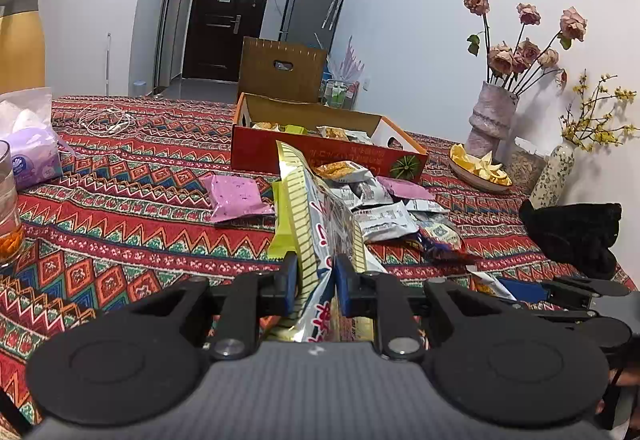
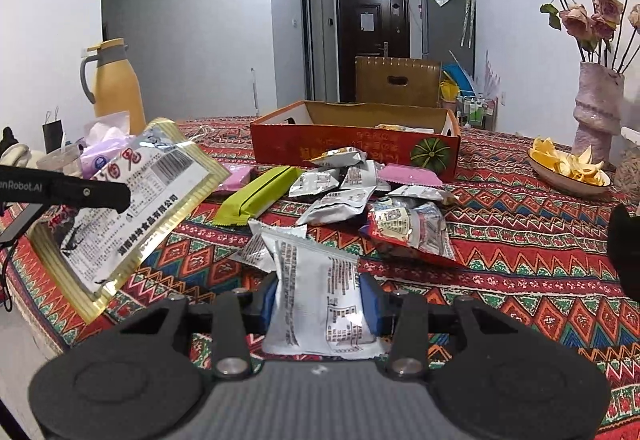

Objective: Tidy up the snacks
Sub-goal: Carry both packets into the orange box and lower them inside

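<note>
Underneath, patterned red tablecloth (image 2: 520,260) before a dark door (image 2: 372,39); left gripper (image 1: 316,280) clamping gold-edged packet (image 1: 308,224), right gripper (image 2: 320,300) clamping silver packet (image 2: 320,292).

The surface (image 2: 520,260) carried a cloth of red, orange, green and blue zigzag and diamond bands. The box (image 2: 352,147) was red outside with a green segmented emblem, plain brown inside. One packet (image 2: 120,199) was white with a ribbed gold border and black print; another (image 2: 320,292) was silver-grey with black text. A bar (image 2: 256,195) was lime green. Two pouches (image 1: 236,197) were pink. The fingers (image 2: 370,304) had blue pads on black.
</note>
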A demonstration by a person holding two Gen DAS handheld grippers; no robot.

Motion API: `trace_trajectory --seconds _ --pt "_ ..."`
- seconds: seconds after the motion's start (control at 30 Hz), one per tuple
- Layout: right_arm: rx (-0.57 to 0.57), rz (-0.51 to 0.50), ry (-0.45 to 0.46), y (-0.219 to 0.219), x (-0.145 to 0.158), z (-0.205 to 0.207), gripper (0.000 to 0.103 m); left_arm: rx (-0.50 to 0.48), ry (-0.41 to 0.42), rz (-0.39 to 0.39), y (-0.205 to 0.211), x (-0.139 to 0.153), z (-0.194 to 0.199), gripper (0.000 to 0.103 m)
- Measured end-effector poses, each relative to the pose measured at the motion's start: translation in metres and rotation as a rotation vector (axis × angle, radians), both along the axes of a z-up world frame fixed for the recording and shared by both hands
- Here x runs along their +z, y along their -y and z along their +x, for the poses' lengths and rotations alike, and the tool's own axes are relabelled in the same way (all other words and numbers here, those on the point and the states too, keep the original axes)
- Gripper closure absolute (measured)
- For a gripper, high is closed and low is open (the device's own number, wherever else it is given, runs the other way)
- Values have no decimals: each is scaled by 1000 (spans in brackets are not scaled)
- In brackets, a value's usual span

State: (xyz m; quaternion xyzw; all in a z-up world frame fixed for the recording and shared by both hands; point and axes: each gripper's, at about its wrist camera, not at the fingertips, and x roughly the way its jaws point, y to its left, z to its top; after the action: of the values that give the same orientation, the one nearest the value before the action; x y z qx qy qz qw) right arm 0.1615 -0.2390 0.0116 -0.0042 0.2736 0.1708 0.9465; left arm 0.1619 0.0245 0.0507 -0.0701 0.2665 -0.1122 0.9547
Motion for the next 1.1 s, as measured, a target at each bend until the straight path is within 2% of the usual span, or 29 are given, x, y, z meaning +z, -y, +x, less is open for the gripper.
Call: trace_trajectory --seconds 0.2,0.43,0.63,0.8,0.87,0.93,1.0,1.1 --pt "6 -4 9 1 3 25 62 6 38 22 -6 16 35 83" --pt "24 -35 58 -1 20 77 62 21 114 63 -9 41 110 83" --pt "39 -85 132 -7 46 147 62 30 152 111 -8 56 198 83" --pt "70 -93 146 -19 63 223 62 62 149 183 -1 48 273 83" --pt "91 -75 104 -24 65 261 62 79 125 192 1 41 304 83" --pt "101 -29 40 -27 66 300 62 77 88 161 0 32 335 83" --pt "103 35 -34 -30 64 345 62 70 57 147 2 23 359 83" --pt "81 140 -158 -37 53 404 62 71 10 171 8 2 389 83"
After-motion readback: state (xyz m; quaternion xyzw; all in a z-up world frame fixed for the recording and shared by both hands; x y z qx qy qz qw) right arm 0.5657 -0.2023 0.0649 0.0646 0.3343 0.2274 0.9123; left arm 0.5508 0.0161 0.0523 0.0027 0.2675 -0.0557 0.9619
